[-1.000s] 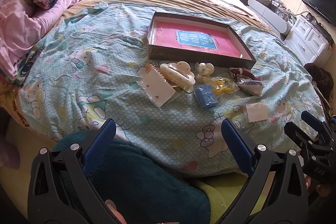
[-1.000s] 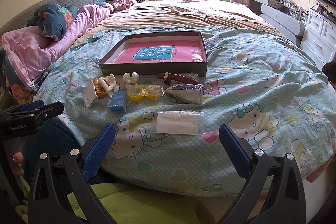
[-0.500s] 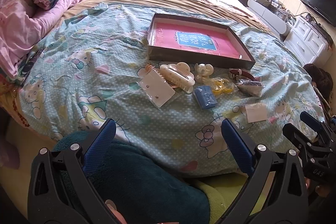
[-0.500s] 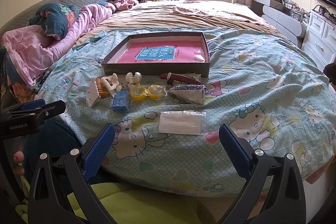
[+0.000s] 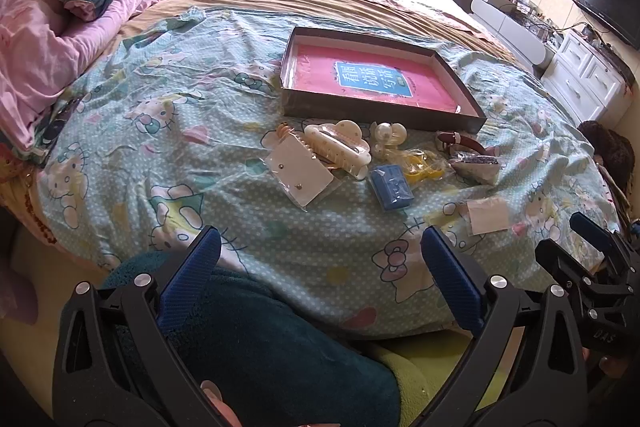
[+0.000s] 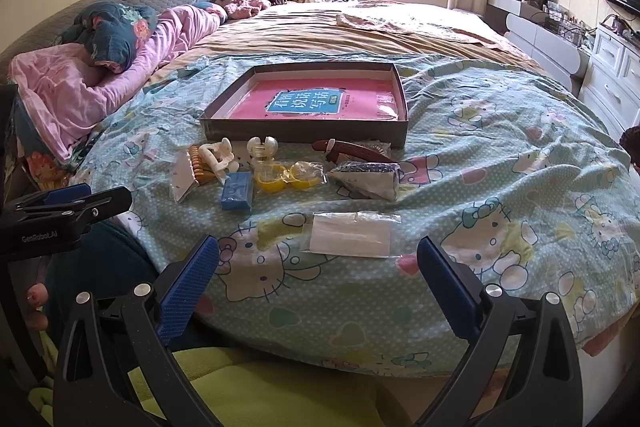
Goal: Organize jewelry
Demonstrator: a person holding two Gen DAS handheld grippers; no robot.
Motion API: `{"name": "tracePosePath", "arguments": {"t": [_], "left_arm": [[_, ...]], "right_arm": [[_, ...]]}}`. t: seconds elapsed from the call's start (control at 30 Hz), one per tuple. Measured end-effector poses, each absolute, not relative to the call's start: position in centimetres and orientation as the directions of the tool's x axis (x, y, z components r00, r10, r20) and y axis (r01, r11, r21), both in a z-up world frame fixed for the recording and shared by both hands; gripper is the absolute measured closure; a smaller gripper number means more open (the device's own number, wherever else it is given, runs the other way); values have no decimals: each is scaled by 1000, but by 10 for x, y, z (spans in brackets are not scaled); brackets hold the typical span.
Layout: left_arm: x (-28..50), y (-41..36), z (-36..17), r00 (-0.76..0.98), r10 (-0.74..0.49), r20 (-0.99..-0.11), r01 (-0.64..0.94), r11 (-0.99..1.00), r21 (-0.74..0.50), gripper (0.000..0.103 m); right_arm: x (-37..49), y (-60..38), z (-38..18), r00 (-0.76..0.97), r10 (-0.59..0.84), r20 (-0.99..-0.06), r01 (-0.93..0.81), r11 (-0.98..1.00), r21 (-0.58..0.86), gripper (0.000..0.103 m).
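Left wrist view: left gripper (image 5: 320, 259) level at the bed (image 5: 168, 147) edge, fingers released; jewelry pile (image 5: 360, 159) at 12 o'clock, before the box (image 5: 376, 115). Right wrist view: right gripper (image 6: 318, 265) level, fingers released, holding nothing; plastic packet (image 6: 351, 235) at 12 o'clock.

right gripper (image 6: 318, 267): fingers wide apart, nothing between them, held at the near edge of the bed
left gripper (image 6: 64, 211): visible at left edge, side-on, aperture unclear
tray (image 6: 304, 135): dark shallow box on the cartoon-print sheet (image 6: 500, 155), pink book with blue label inside
clutter row, just in front of tray: white hair claw (image 6: 216, 155), blue box (image 6: 237, 191), yellow rings in plastic (image 6: 288, 177), brown watch strap (image 6: 352, 151), dark beaded pouch (image 6: 370, 179)
clear bag with white card (image 6: 352, 234): nearest the right gripper, apart from the row
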State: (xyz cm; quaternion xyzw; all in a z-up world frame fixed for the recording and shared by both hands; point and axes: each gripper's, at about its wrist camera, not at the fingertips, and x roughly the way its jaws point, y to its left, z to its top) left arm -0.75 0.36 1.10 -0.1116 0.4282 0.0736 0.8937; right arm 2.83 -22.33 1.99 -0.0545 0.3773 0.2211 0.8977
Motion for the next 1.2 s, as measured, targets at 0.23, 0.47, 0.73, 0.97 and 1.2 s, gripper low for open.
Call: {"name": "tracePosePath", "arguments": {"t": [0.23,0.47,0.73,0.97,1.2], "left_arm": [[-8,3,11,623,41,-781,-230,964,-132,9],[1,15,19,625,70,-777,-259,958,-122,9],[12,41,12,614,100,-783,-305,945,-118,9],[29,51,-7,564,75,-822,-321,937,-135,9],[53,51,-32,515,-78,-854,-304,914,-268,9]], "right_arm": [[29,-222,20,618,356,-701,-442,895,66,4],[36,-214,22,610,369,-701,-466,883,59,4],[54,-207,20,595,377,-710,-488,871,54,4],[74,-207,13,575,374,-728,-472,878,79,4],[89,-212,7,578,355,-735,-451,889,75,4]]}}
